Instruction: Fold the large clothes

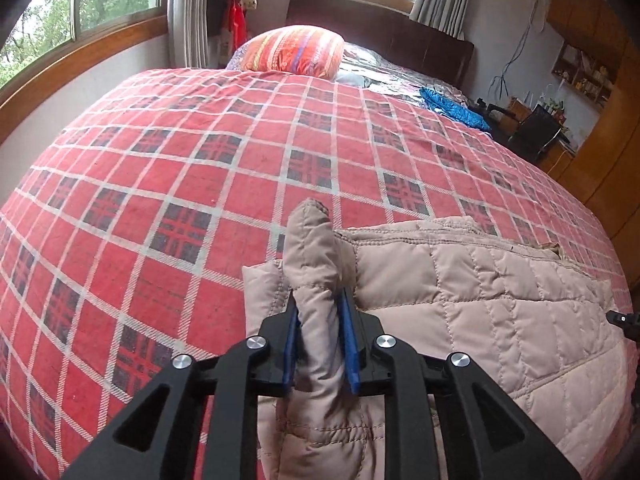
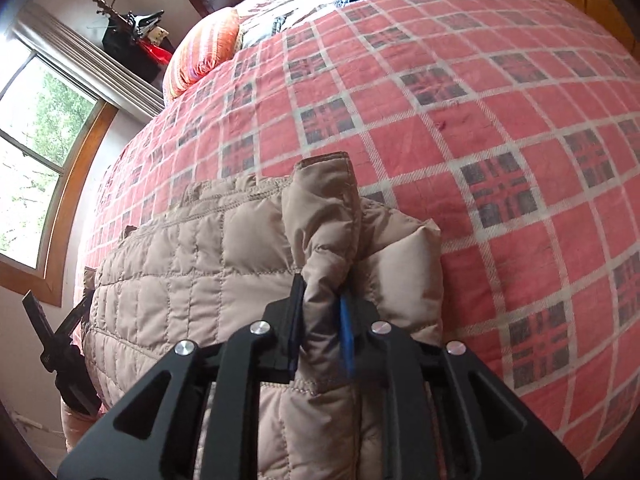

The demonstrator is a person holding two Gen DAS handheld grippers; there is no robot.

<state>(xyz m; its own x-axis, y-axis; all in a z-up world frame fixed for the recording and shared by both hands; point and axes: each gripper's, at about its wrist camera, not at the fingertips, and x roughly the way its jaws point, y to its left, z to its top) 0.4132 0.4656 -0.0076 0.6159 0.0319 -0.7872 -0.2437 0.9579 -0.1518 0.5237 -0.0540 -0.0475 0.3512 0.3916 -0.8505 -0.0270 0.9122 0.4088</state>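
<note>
A beige quilted jacket lies on the near part of a bed with a red plaid cover. My left gripper is shut on a bunched fold at the jacket's left edge, and the fold stands up between the blue pads. In the right wrist view the same jacket spreads to the left. My right gripper is shut on a raised fold at the jacket's right edge. The left gripper's black body shows at the far left there. The right gripper's tip peeks in at the left view's right edge.
An orange striped pillow and a blue garment lie near the dark headboard. Windows run along the left wall. A desk with clutter and wooden cabinets stand right of the bed.
</note>
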